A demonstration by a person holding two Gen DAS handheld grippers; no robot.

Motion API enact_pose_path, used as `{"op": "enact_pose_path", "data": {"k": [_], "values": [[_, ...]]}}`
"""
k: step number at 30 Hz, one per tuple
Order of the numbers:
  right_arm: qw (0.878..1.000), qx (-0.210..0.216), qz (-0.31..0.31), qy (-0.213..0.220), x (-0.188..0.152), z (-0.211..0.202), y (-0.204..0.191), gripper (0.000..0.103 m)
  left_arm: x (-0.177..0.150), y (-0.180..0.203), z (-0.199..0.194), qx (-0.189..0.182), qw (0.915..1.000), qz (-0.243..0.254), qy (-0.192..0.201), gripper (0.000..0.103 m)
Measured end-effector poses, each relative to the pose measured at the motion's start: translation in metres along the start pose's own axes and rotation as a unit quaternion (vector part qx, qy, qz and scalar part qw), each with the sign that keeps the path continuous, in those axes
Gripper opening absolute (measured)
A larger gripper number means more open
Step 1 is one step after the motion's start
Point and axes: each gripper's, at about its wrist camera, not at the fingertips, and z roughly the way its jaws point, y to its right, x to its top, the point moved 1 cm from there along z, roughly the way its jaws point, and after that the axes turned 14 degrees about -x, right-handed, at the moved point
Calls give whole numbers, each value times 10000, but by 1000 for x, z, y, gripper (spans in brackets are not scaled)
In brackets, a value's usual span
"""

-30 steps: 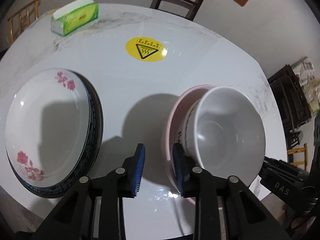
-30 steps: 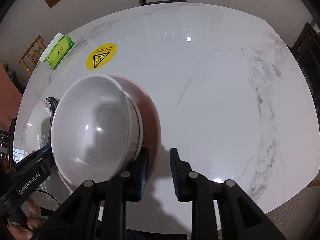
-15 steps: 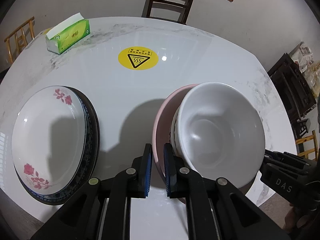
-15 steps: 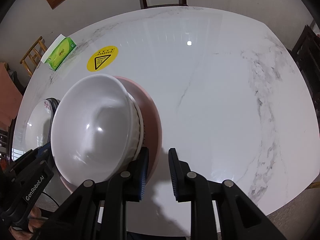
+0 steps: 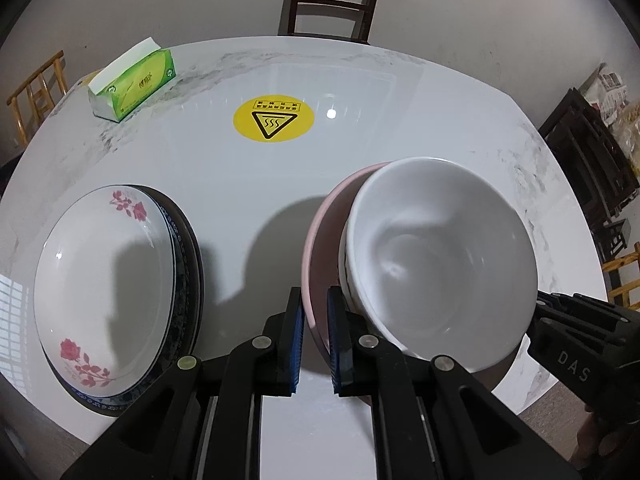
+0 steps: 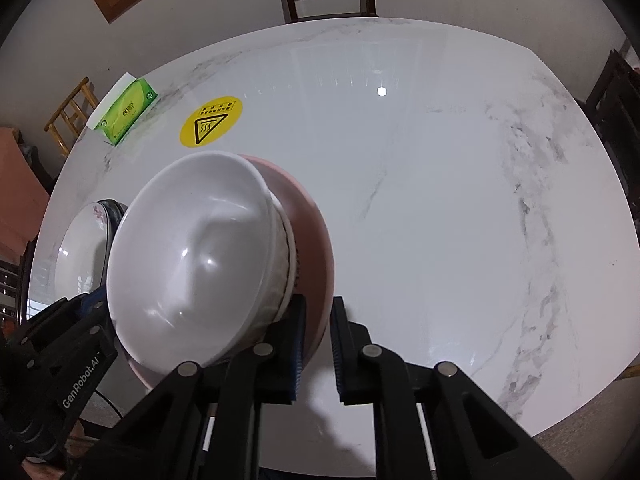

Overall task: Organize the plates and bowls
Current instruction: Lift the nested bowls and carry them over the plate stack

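A white bowl [image 5: 440, 248] sits nested in a pink bowl [image 5: 320, 232], with another white bowl's rim showing between them. My left gripper [image 5: 314, 300] is shut on the pink bowl's left rim. In the right wrist view the same stack, white bowl [image 6: 192, 248] inside pink bowl [image 6: 316, 232], has my right gripper [image 6: 318, 308] on its right rim, jaws closing with the pads pressed on the pink edge. A flowered white plate [image 5: 104, 272] lies on a dark blue-rimmed plate [image 5: 192, 248] to the left.
The round marble table [image 5: 240, 184] carries a green tissue box [image 5: 132, 80] at the far left and a yellow warning sticker [image 5: 273, 119]. A dark wooden chair [image 5: 332, 0] stands behind it. Dark furniture [image 5: 592, 160] lines the right side.
The left jaws have closed from open onto the pink bowl's rim. The right jaws have narrowed onto the opposite rim. The left view has rolled a little.
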Motion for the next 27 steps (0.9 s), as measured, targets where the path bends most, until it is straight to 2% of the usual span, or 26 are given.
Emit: {"op": "enact_pose_path", "data": {"k": [27], "values": [[9996, 65, 135, -238, 2, 1, 3, 12, 9, -4, 0, -185, 9996, -143, -127, 7]]}}
